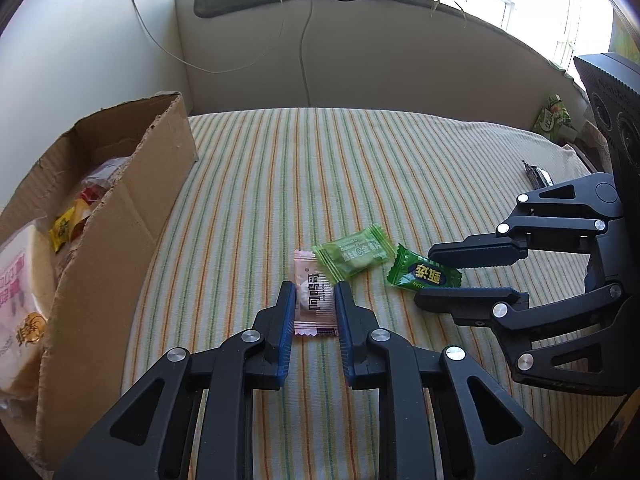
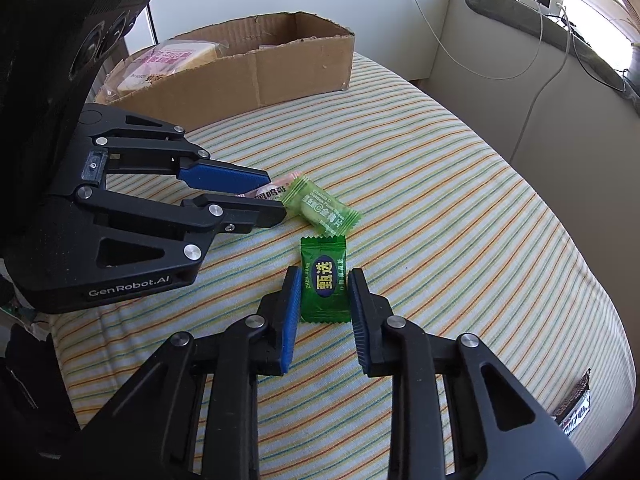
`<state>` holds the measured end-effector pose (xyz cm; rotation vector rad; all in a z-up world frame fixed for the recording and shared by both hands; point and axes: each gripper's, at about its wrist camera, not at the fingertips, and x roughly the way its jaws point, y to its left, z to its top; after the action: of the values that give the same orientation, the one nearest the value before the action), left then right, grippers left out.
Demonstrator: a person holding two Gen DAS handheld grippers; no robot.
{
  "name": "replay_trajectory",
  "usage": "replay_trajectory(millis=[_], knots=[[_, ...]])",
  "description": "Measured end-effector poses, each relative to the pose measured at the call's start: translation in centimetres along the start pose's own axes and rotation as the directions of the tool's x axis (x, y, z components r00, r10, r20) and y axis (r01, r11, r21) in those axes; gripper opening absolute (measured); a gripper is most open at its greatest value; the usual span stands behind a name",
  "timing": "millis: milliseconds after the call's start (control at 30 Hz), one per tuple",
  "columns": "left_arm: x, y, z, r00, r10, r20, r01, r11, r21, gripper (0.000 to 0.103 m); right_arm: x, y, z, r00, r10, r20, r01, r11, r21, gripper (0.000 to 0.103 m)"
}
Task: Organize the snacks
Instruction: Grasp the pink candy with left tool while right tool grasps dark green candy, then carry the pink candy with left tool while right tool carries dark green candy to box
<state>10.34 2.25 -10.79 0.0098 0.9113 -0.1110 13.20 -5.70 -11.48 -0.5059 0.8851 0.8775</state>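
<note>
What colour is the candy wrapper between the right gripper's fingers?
Dark green wrapper with a blue oval and yellow characters, clearest in the right wrist view.

The left hand-held gripper (image 1: 311, 294) straddles a pink-wrapped candy (image 1: 314, 300) lying on the striped cloth-covered bench (image 1: 280, 184), jaws parted. A pale green candy wrapper (image 1: 354, 258) overlaps its far corner. The right hand-held gripper (image 1: 440, 276), jaws apart, flanks a dark green candy packet (image 1: 422, 274). A torn brown cardboard box (image 1: 120, 240) holds snacks at left.
</note>
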Motion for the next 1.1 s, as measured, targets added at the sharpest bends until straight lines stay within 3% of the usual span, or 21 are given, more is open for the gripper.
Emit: replay_trajectory(millis=[267,533,1100], knots=[[-1.7,1.5,-0.8,1.000,0.010,0.029,-0.008,0.999,-0.045,0.018,-0.8,-0.3,-0.1,1.000,-0.002,0.025,0.001,0.999,0.051,0.024],[-4.8,2.5,-0.6,0.994,0.012,0.108,-0.004,0.997,-0.074,0.018,-2.7,0.5,0.8,0.998,-0.025,0.065,0.021,0.998,0.059,0.024],[-9.7,9.8,0.4,0.967,0.110,0.231,-0.072,0.983,-0.166,0.018,-3.8,2.9,8.9,0.984,-0.023,0.176,0.016,0.999,0.045,0.024]])
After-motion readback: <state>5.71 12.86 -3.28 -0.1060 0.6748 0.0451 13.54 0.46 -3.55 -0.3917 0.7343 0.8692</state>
